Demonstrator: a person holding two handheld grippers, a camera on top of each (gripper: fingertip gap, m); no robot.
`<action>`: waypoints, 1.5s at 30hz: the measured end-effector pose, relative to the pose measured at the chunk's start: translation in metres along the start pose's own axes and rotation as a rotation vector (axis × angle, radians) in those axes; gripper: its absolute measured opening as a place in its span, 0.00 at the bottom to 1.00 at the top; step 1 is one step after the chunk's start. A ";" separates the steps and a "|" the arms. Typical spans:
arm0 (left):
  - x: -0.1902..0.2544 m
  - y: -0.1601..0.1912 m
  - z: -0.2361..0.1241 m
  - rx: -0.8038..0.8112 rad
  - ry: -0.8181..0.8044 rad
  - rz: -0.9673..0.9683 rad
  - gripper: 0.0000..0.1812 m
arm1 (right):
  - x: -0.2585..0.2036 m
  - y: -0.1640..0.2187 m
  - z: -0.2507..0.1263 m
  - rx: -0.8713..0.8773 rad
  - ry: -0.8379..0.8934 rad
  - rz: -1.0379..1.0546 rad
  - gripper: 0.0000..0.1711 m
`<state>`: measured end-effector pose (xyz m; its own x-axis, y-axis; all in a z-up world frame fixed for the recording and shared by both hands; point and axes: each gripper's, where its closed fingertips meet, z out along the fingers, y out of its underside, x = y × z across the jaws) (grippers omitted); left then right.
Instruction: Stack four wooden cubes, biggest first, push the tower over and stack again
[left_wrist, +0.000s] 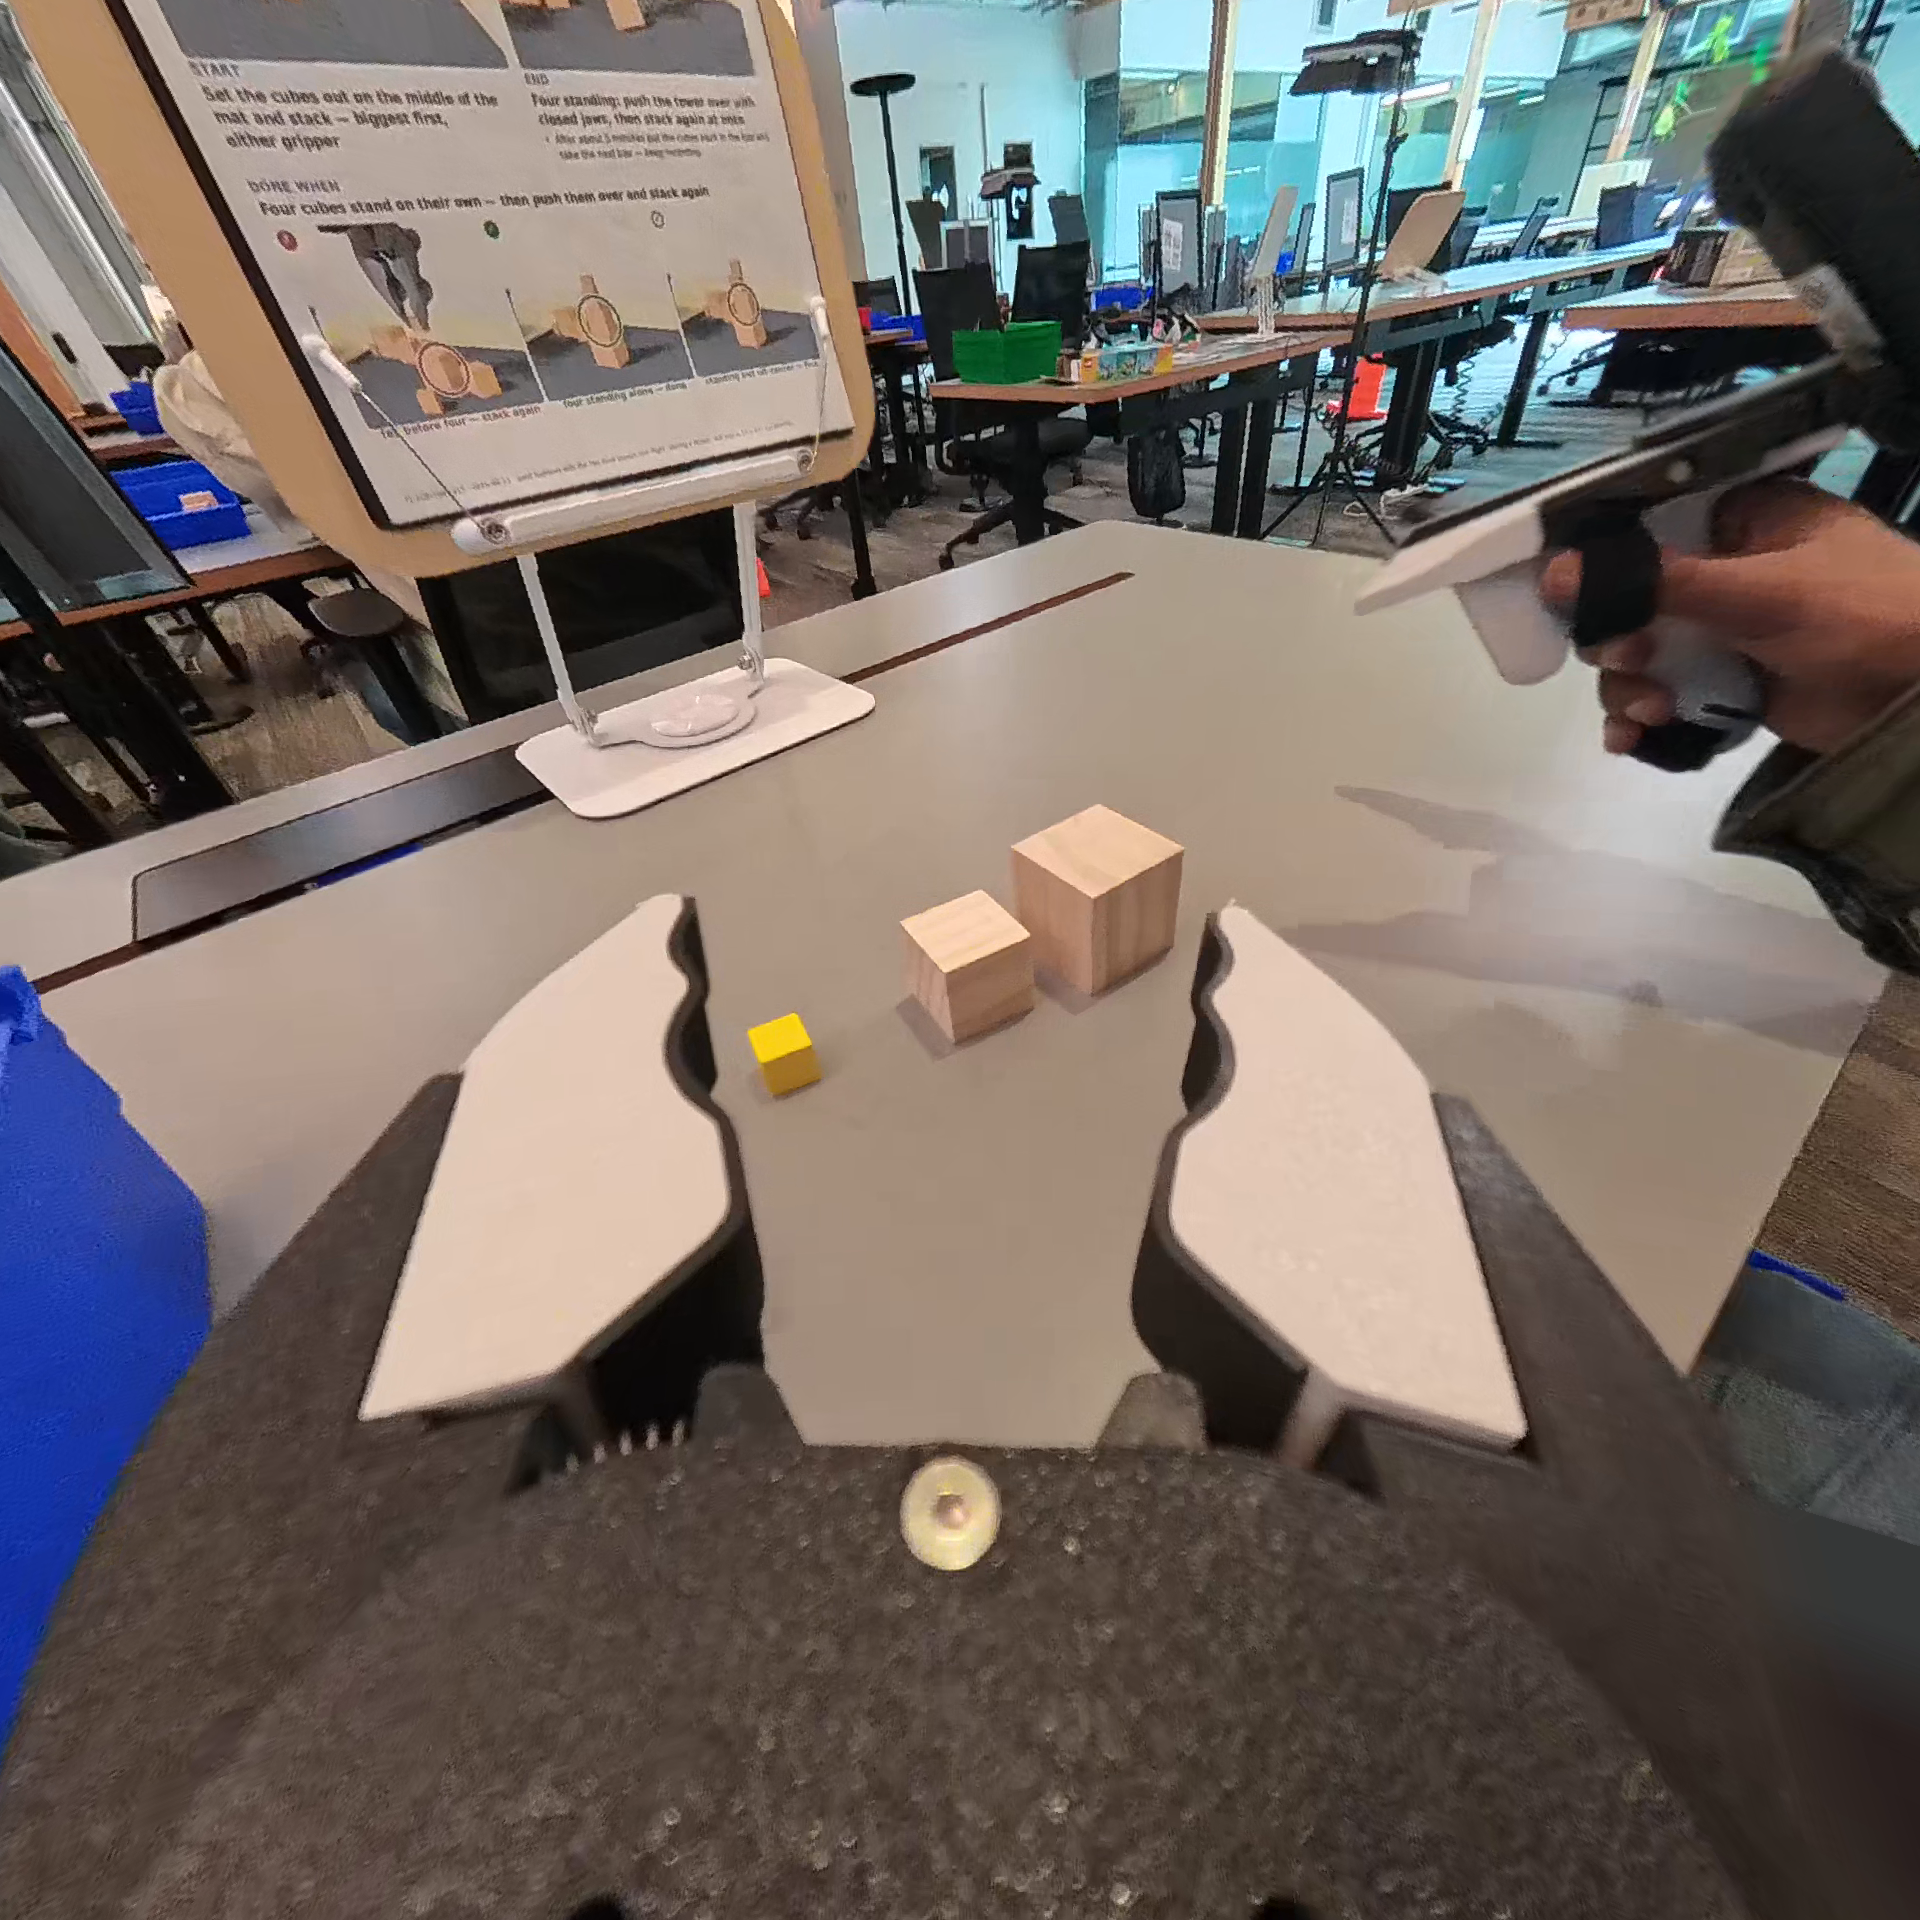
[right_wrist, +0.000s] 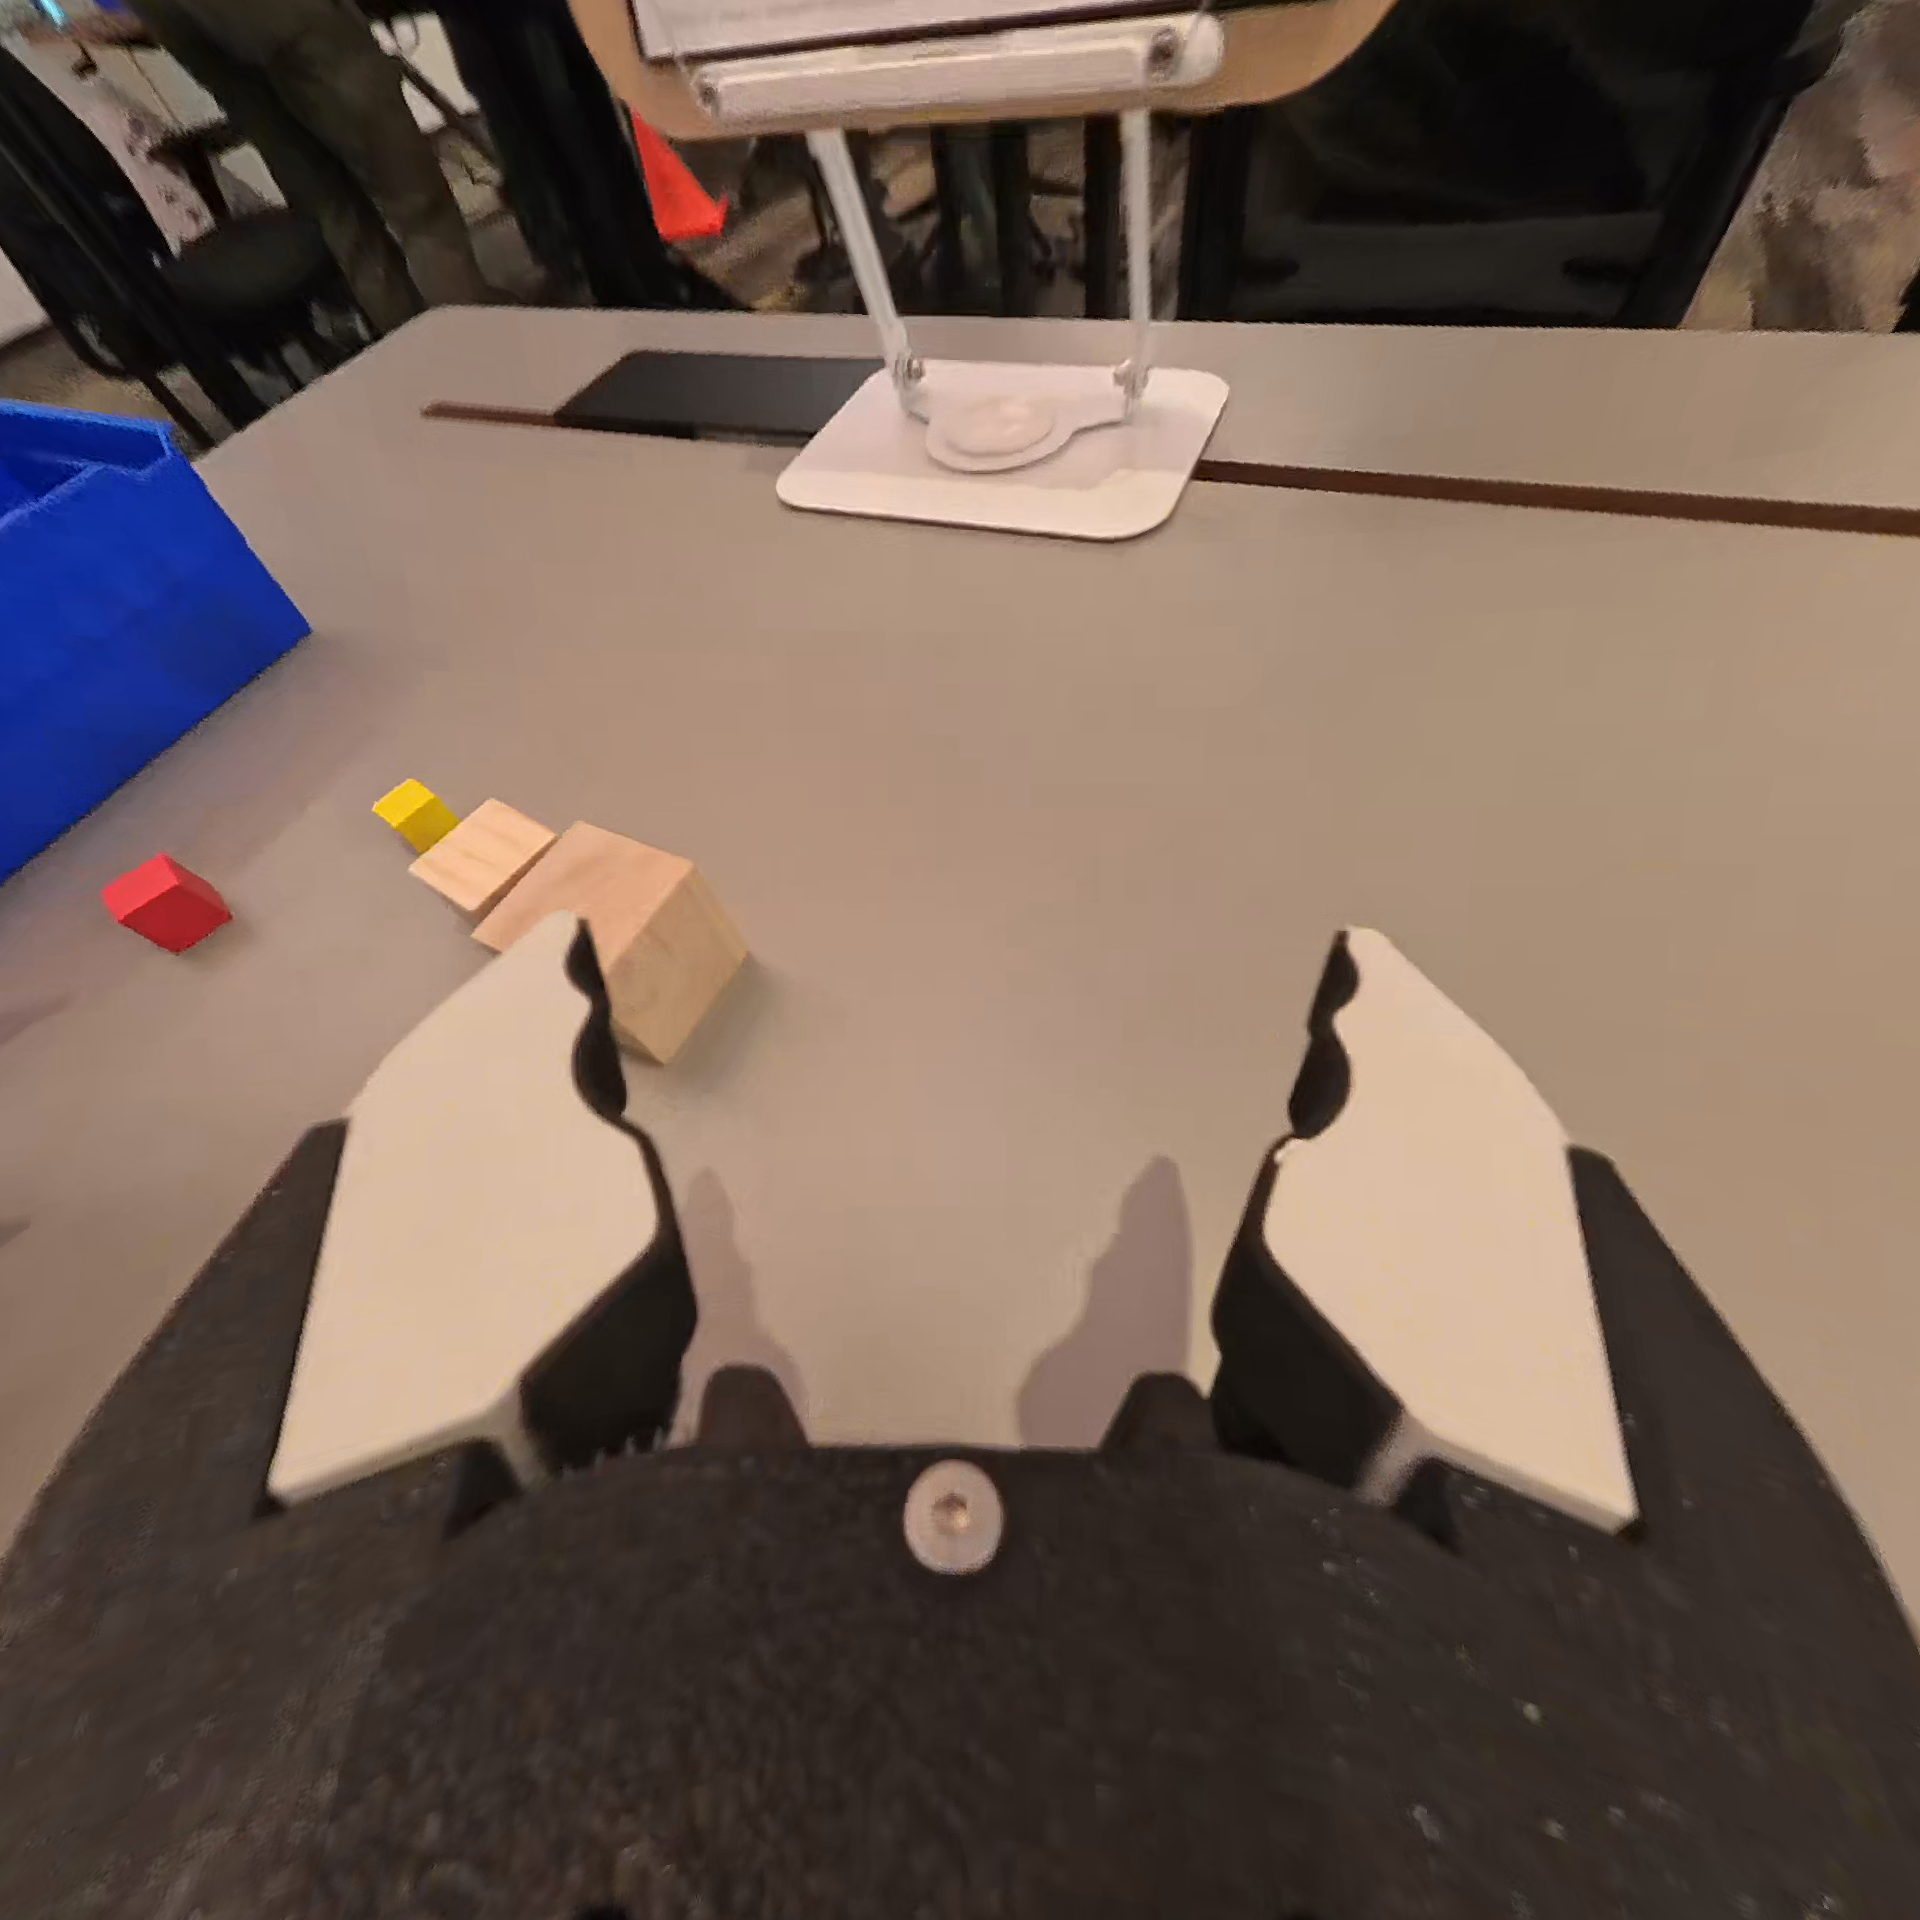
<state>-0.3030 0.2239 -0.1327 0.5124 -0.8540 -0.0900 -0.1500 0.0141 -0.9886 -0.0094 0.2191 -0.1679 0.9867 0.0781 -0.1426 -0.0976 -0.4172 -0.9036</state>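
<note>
- Table (right_wrist: 1039, 727): a plain grey top carried all four cubes, none stacked; no tower stood.
- Blue bin (right_wrist: 114, 623): it sat at the far left of the table, well apart from the cubes and unlikely to hinder a lift.
- Document stand (right_wrist: 1003, 457): its white base rested at the far edge, holding an instruction sheet, clear of the working area.
- Left gripper (left_wrist: 951, 925): held above the near table with jaws spread wide and nothing between them; the yellow cube showed just inside its left finger.
- Right gripper (right_wrist: 961, 951): likewise spread wide and empty, low over the table, to the right of the cubes; its left finger overlapped the largest cube in the view.
- Largest cube (left_wrist: 1096, 896): bare wood, lying at the right end of the row. It was judged rigid and light, with smooth flat faces; two opposite side faces offered the firmest hold.
- Medium cube (left_wrist: 966, 964): bare wood, just beside the largest; whether they touched could not be told. That closeness probably obstructed one side face.
- Red cube (right_wrist: 166, 902): lay apart, left of the row, near the bin.
- Yellow cube (left_wrist: 783, 1051): smallest, left of the medium cube; judged easiest to slip or tip.
</note>
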 end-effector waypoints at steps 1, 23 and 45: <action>-0.003 -0.002 0.002 -0.002 -0.005 0.003 0.49 | 0.007 0.003 -0.003 0.014 0.006 0.012 0.75; -0.026 0.014 0.060 -0.155 -0.033 0.000 0.50 | 0.072 0.025 -0.031 0.081 0.124 -0.014 0.82; -0.019 0.048 0.096 -0.622 0.573 0.227 0.38 | 0.058 0.025 -0.033 0.076 0.034 -0.037 0.75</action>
<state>-0.2390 0.2909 -0.1898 -0.0645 -0.9972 -0.0366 -0.7165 0.0718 -0.6939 0.0499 0.1838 -0.1854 0.9935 0.0608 -0.0957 -0.0691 -0.3448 -0.9361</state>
